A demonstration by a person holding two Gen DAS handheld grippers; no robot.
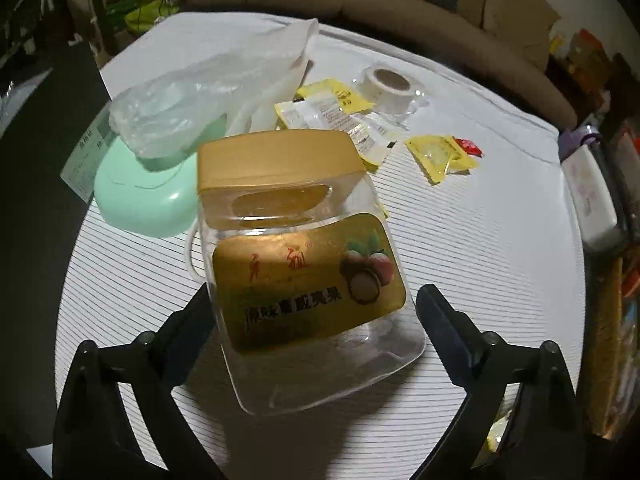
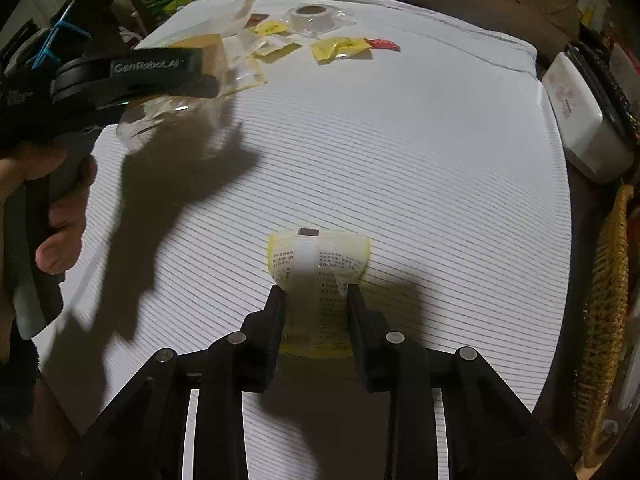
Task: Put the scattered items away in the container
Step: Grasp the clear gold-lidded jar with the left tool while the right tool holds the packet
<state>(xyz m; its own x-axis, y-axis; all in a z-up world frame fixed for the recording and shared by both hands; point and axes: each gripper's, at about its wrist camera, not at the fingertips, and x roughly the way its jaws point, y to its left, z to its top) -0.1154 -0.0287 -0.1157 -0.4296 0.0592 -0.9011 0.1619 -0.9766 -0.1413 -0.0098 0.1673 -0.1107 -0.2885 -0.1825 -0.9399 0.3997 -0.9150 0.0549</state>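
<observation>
A clear plastic jar (image 1: 308,280) with a gold lid (image 1: 276,160) and gold label stands on the white striped tablecloth (image 1: 460,260). My left gripper (image 1: 316,300) is open with the jar between its fingers: the left finger sits at the jar's wall, the right finger stands a small gap off. My right gripper (image 2: 316,296) is shut on a yellow printed sachet (image 2: 320,252), which curls up above the fingertips. In the right wrist view the jar (image 2: 168,120) is half hidden behind the left gripper's finger (image 2: 160,66).
Yellow sachets (image 1: 440,156), a red wrapper (image 1: 470,147), a white tape roll (image 1: 386,84) and more packets (image 1: 332,112) lie at the far side. A plastic bag (image 1: 192,100) on a mint-green dish (image 1: 140,200) sits behind the jar. A white box (image 2: 580,120) and wicker basket (image 2: 604,300) stand right.
</observation>
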